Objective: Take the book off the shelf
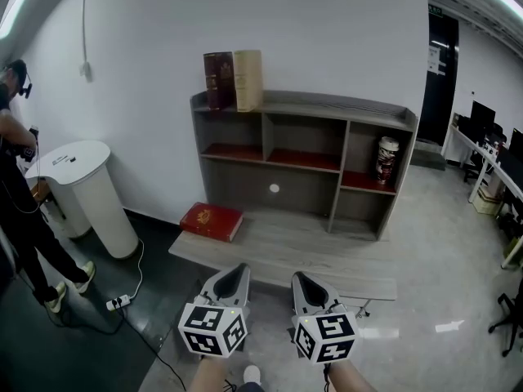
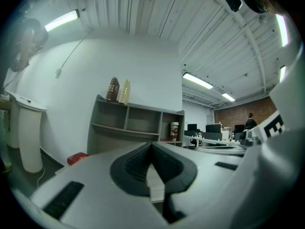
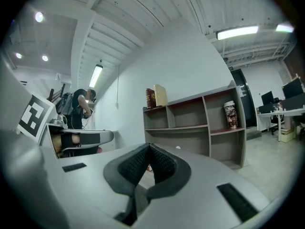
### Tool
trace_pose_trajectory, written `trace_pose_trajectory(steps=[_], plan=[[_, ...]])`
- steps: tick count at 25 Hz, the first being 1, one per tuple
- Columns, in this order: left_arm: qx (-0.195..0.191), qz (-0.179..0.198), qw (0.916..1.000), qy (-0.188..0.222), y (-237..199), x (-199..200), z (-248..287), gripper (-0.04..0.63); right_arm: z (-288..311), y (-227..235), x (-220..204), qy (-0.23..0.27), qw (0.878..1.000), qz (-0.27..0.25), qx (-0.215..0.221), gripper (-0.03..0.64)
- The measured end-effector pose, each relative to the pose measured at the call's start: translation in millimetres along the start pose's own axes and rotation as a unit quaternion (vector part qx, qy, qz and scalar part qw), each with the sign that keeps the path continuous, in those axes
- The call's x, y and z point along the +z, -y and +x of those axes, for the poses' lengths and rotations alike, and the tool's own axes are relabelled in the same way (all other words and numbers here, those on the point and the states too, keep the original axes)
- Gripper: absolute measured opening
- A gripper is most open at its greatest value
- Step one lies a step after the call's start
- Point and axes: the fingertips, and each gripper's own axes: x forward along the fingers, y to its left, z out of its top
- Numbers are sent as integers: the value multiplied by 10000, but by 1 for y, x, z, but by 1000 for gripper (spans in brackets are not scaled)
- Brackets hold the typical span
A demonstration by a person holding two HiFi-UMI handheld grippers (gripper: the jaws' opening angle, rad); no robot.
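Observation:
Two books stand upright on top of the grey shelf unit (image 1: 372,113): a dark brown book (image 1: 218,80) and a cream book (image 1: 248,79) beside it. They also show as the brown book (image 2: 113,89) and cream book (image 2: 124,91) in the left gripper view, and as the brown book (image 3: 150,98) and cream book (image 3: 160,95) in the right gripper view. A red book (image 1: 212,220) lies flat on the low platform (image 1: 327,260). My left gripper (image 1: 238,271) and right gripper (image 1: 301,280) hover side by side well short of the shelf, both shut and empty.
A patterned can (image 1: 386,160) stands in the right compartment of the shelf. A white rounded cabinet (image 1: 90,190) and a person (image 1: 20,186) are at the left, with a cable and plug (image 1: 118,302) on the floor. Desks and chairs (image 1: 494,178) fill the far right.

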Motion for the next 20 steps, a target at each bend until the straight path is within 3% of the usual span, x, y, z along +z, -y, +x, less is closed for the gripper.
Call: trace_pose_trajectory(steps=[10, 20], plan=[[-15, -8, 10000, -27, -29, -2, 46, 12, 48, 14, -4, -65, 10000, -13, -42, 8], [-113, 0, 9999, -68, -85, 10, 123, 12, 136, 35, 3, -108, 9997, -98, -170, 8]])
